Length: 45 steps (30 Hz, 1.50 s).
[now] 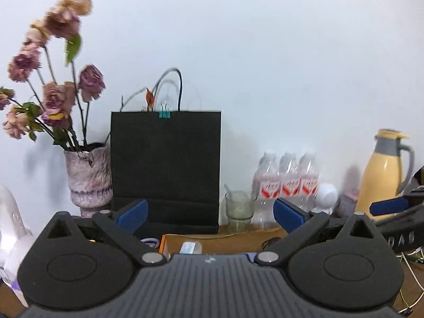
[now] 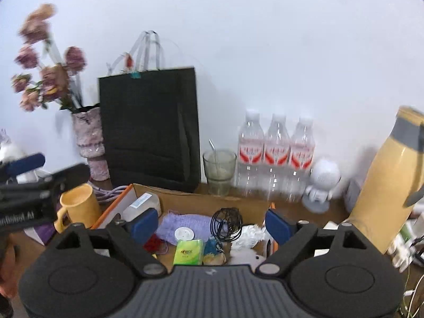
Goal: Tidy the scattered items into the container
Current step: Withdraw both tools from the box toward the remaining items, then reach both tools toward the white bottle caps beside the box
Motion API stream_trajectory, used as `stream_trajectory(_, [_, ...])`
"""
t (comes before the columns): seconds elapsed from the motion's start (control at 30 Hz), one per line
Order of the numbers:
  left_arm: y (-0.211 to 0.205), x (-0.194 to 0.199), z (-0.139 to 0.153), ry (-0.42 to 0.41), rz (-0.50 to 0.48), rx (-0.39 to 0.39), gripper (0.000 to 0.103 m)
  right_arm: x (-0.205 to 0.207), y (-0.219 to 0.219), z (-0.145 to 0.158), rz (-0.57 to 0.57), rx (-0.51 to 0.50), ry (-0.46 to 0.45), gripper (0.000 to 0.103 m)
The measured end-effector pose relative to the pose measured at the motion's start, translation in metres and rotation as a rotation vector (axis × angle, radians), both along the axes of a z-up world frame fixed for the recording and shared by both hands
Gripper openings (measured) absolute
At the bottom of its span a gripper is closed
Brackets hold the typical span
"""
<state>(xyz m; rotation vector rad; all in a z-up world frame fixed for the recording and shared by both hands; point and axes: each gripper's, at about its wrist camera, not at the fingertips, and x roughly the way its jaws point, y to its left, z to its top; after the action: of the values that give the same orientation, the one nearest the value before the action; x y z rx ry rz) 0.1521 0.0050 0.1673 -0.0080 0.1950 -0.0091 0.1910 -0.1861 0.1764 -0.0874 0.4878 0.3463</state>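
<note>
Fingers on my left gripper (image 1: 210, 213) are spread wide with blue pads, nothing between them; my right gripper (image 2: 209, 224) is the same, parted and empty, hanging over the cardboard box (image 2: 201, 197).

The box is brown corrugated card, open-topped, sitting on the wooden tabletop (image 2: 291, 206) in front of the black paper bag (image 2: 149, 129). The right view looks down into it: a knitted lilac cloth (image 2: 182, 224), a round white plastic lid (image 2: 184, 233) on the cloth, a coiled black cable (image 2: 226, 224), a crumpled white tissue (image 2: 249, 234), a glossy green tissue pack (image 2: 188, 251), something red and lumpy (image 2: 153, 242), and a white rectangular bottle (image 2: 144, 204) lying at the left end. A yellow ceramic mug (image 2: 78, 206) stands outside the box, just beside its left wall.

The left view sits lower, so only the orange-edged box rim (image 1: 169, 238) and the white bottle's labelled top (image 1: 189, 247) show; the other contents are hidden behind my gripper body.

Both views show the matte bag with a teal clip, the mottled pink-grey vase (image 1: 88, 179) of dried roses, a ribbed glass tumbler (image 2: 219, 171) holding a spoon, three clear water bottles (image 2: 277, 156) with red labels, a small round white robot figure (image 2: 322, 182) and a yellow thermos (image 2: 392, 182) with a grey band. Each view catches the other gripper at its edge.
</note>
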Motion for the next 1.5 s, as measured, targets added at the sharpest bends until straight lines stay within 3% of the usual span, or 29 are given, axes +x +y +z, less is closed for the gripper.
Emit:
stream_trajectory(0.1, [0.006, -0.024, -0.027, -0.016, -0.002, 0.007, 0.103, -0.034, 0.0, -0.028, 0.021, -0.019, -0.091, 0.087])
stream_trajectory(0.17, [0.012, -0.042, -0.046, -0.001, -0.004, 0.036, 0.102, -0.054, -0.003, -0.05, 0.034, -0.008, -0.093, 0.083])
stream_trajectory(0.27, [0.023, -0.057, -0.078, 0.082, 0.008, 0.081, 0.079, -0.074, -0.002, -0.081, 0.09, 0.039, -0.037, 0.07])
stream_trajectory(0.33, [0.03, -0.051, -0.099, 0.201, 0.018, 0.077, 0.05, -0.074, 0.008, -0.104, 0.124, 0.057, 0.03, 0.065])
stream_trajectory(0.4, [0.038, -0.041, -0.118, 0.313, 0.012, 0.045, 0.035, -0.068, 0.024, -0.122, 0.156, 0.041, 0.083, 0.055])
stream_trajectory(0.43, [0.042, -0.037, -0.125, 0.347, 0.008, 0.027, 0.033, -0.063, 0.033, -0.13, 0.171, 0.029, 0.105, 0.054])
stream_trajectory(0.67, [0.055, -0.03, -0.146, 0.385, -0.027, 0.018, 0.035, -0.043, 0.077, -0.153, 0.233, -0.016, 0.158, 0.052])
stream_trajectory(0.83, [0.056, -0.026, -0.153, 0.406, -0.114, -0.003, 0.039, -0.034, 0.091, -0.161, 0.254, -0.029, 0.179, 0.037])
stream_trajectory(0.87, [0.055, -0.025, -0.154, 0.407, -0.122, 0.007, 0.039, -0.032, 0.093, -0.162, 0.253, -0.039, 0.184, 0.025])
stream_trajectory(0.9, [0.053, -0.024, -0.155, 0.409, -0.125, 0.009, 0.039, -0.03, 0.094, -0.163, 0.249, -0.049, 0.191, 0.024])
stream_trajectory(1.07, [0.051, -0.012, -0.156, 0.427, -0.156, -0.021, 0.039, -0.029, 0.085, -0.163, 0.231, -0.032, 0.204, 0.021])
stream_trajectory(1.33, [0.025, 0.008, -0.155, 0.429, -0.185, -0.027, 0.044, -0.045, 0.039, -0.141, 0.166, 0.04, 0.136, 0.021])
stream_trajectory(1.5, [0.005, 0.002, -0.15, 0.394, -0.146, 0.05, 0.05, -0.057, 0.022, -0.136, 0.156, 0.065, 0.108, 0.021])
